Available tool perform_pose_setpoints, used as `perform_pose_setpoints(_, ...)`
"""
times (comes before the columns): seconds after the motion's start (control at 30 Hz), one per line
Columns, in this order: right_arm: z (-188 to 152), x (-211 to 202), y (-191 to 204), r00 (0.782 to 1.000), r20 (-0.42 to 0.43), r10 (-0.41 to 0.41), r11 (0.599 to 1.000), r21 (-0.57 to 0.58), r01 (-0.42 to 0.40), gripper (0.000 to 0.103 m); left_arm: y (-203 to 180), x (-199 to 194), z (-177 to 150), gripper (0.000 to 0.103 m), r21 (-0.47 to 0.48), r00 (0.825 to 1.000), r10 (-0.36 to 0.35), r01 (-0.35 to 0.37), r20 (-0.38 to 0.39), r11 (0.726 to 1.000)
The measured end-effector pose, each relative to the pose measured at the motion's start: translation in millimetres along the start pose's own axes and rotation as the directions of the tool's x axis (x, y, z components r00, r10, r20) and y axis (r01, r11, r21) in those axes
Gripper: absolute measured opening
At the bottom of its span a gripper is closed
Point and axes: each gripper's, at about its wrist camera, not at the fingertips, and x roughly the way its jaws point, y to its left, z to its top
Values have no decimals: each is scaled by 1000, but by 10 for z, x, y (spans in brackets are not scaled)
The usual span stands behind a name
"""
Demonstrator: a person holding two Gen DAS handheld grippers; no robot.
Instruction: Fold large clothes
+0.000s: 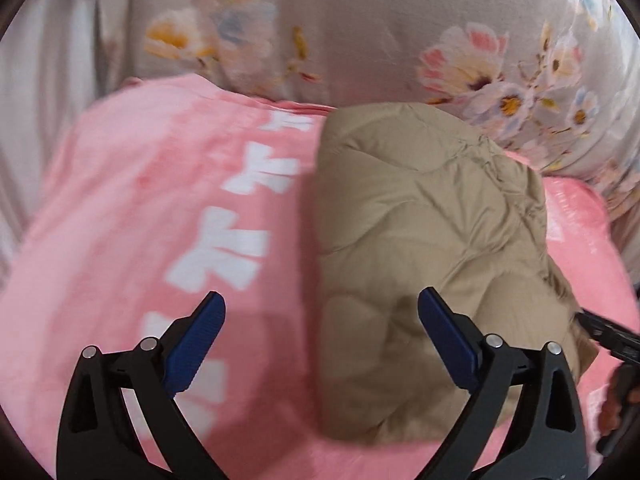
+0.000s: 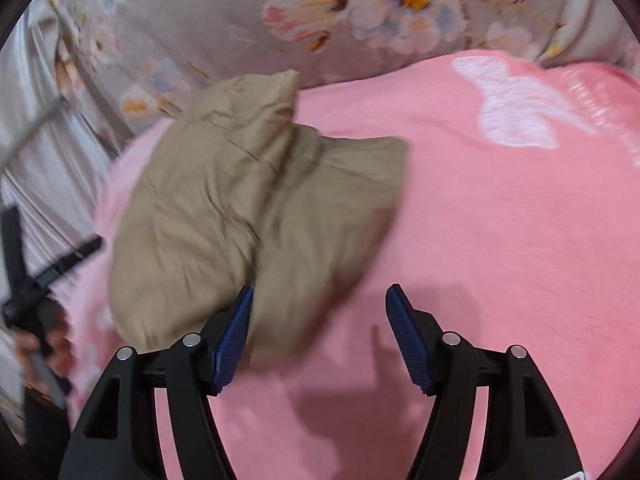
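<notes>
1. A tan jacket, quilted and puffy, lies bundled on a pink blanket that covers the bed.
2. In the left wrist view the jacket's long axis runs from the near edge of the bed toward the far edge, where it narrows. In the right wrist view the jacket shows as two lobes side by side, with a crease between them and a peaked corner pointing at the far edge.
3. The pink blanket carries white bow-like shapes; a row of them runs beside the jacket in the left wrist view.
4. A floral quilt in grey with pink and white blossoms is heaped along the far edge of the bed, just behind the jacket; the quilt also fills the top of the right wrist view.
5. The left tool is spread wide with nothing between its blue pads; one pad is over the blanket, the other over the jacket's near end.
6. The right tool is likewise spread and grips nothing; its left pad sits at the jacket's near edge, though whether they touch I cannot tell, and its right pad is over bare blanket.
7. Both views are motion-blurred.
</notes>
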Motion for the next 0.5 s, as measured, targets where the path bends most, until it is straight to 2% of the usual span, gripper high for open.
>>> perform_pose_setpoints(0.03, -56, -140, -18, 1000, 17, -25, 1000, 5, 25, 63, -18, -101, -13, 95, 13, 999, 44, -44, 6, 999)
perform_pose_setpoints(0.1, -109, -362, 48, 998, 53, -19, 1000, 3, 19, 33, -91, -259, -33, 95, 27, 996, 91, -91, 19, 995)
perform_pose_setpoints(0.13, -109, -451, 155, 998, 70, 0, 1000, -13, 1, 15, -163, -319, -42, 95, 32, 995, 101, -102, 24, 994)
perform_pose_setpoints(0.17, -115, -506, 250, 996, 84, 17, 999, -30, -15, 7, -230, -356, -50, 95, 39, 994, 103, -104, 28, 994)
perform_pose_setpoints(0.23, -116, -557, 609, 993, 101, 63, 992, -117, -51, 2, -464, -420, -85, 95, 63, 991, 122, -125, 48, 990)
perform_pose_setpoints(0.27, -119, -538, 750, 993, 105, 57, 986, -160, -40, 1, -549, -415, -96, 95, 75, 989, 139, -143, 52, 987)
perform_pose_setpoints(0.37, -149, -316, 1125, 992, 121, -35, 953, -294, 70, 1, -823, -244, -155, 95, 110, 980, 196, -197, 26, 974)
perform_pose_setpoints(0.43, -81, -121, 1154, 989, 121, -85, 948, -295, 117, 1, -890, -118, -185, 95, 105, 974, 225, -225, 14, 969)
perform_pose_setpoints(0.5, -5, 41, 1077, 986, 110, -121, 952, -267, 147, 1, -870, 6, -218, 96, 75, 974, 225, -225, 3, 972)
